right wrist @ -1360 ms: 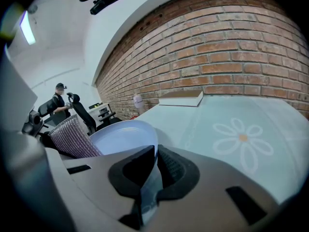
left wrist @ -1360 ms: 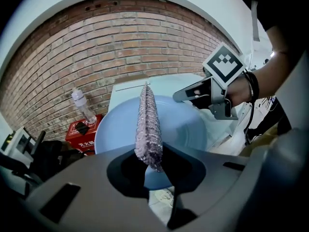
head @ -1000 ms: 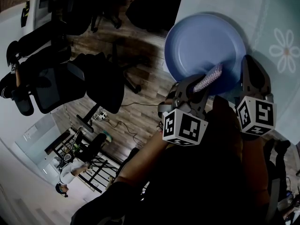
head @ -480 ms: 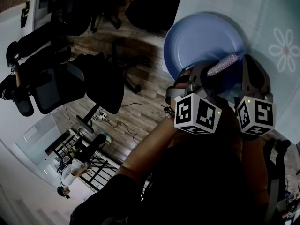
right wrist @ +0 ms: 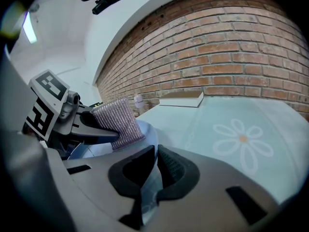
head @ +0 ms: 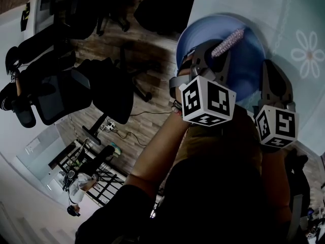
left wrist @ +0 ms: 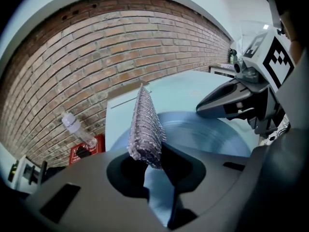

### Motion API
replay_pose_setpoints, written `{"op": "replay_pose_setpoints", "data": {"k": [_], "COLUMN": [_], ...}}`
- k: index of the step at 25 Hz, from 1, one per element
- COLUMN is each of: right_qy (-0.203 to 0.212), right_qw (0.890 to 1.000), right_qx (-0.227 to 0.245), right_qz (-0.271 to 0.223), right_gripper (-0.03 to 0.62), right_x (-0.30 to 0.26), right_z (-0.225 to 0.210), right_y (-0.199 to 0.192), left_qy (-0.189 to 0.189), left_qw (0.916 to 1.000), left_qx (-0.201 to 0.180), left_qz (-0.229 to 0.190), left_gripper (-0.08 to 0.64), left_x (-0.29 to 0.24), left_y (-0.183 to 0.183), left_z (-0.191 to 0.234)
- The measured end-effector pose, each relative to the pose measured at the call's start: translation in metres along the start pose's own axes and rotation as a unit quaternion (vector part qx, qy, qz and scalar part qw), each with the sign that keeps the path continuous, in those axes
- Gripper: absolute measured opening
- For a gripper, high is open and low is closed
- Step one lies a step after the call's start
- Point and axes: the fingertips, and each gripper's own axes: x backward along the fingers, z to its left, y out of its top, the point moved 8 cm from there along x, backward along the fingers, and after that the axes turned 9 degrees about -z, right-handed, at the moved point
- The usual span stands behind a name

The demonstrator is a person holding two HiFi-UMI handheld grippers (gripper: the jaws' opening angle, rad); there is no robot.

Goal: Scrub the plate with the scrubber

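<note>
A round blue plate (head: 242,67) is held tilted over the edge of the pale teal table (head: 238,1). My right gripper (head: 269,70) is shut on the plate's near right rim; in the right gripper view the rim (right wrist: 147,129) runs between the closed jaws (right wrist: 154,173). My left gripper (head: 216,52) is shut on a silvery mesh scrubber (head: 227,42), which lies against the plate's far part. In the left gripper view the scrubber (left wrist: 145,127) stands up from the jaws (left wrist: 153,166) in front of the plate (left wrist: 207,137). The scrubber (right wrist: 118,122) also shows in the right gripper view.
The table carries a white flower print (head: 309,55). Black office chairs (head: 101,85) stand on the wood floor at the left. A clear bottle (left wrist: 76,128) stands by the brick wall (left wrist: 96,57). A flat cardboard piece (right wrist: 181,99) lies at the table's far end.
My left gripper has carried the scrubber from the plate's near edge across its face to the far side. The right gripper and plate have stayed put.
</note>
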Motion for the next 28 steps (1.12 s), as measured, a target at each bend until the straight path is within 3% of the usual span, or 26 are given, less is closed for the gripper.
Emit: {"op": "replay_pose_setpoints", "data": {"k": [8,16,22,28], "right_qy": [-0.003,-0.002,-0.001,0.001], "right_qw": [1.0,1.0,1.0,1.0], "right_qx": [0.0,0.001,0.002,0.005], "right_qz": [0.002,0.003,0.004,0.004], "right_gripper": [0.044,0.044,0.044,0.044], "right_x": [0.0,0.0,0.0,0.0], "right_z": [0.0,-0.001,0.001,0.001], "right_y": [0.002,0.0,0.001,-0.001], "left_qy": [0.04,0.04,0.014,-0.05], "left_qw": [0.9986,0.9965,0.9962,0.995], "left_qx": [-0.002,-0.004,0.013,0.022], "left_qz": [0.034,0.073,0.085,0.084], "left_gripper": [0.078,0.078,0.078,0.078], "left_x": [0.024,0.056,0.079,0.087], "left_y": [-0.025,-0.049,-0.06,-0.061], "left_z": [0.031,0.024,0.011,-0.013]}}
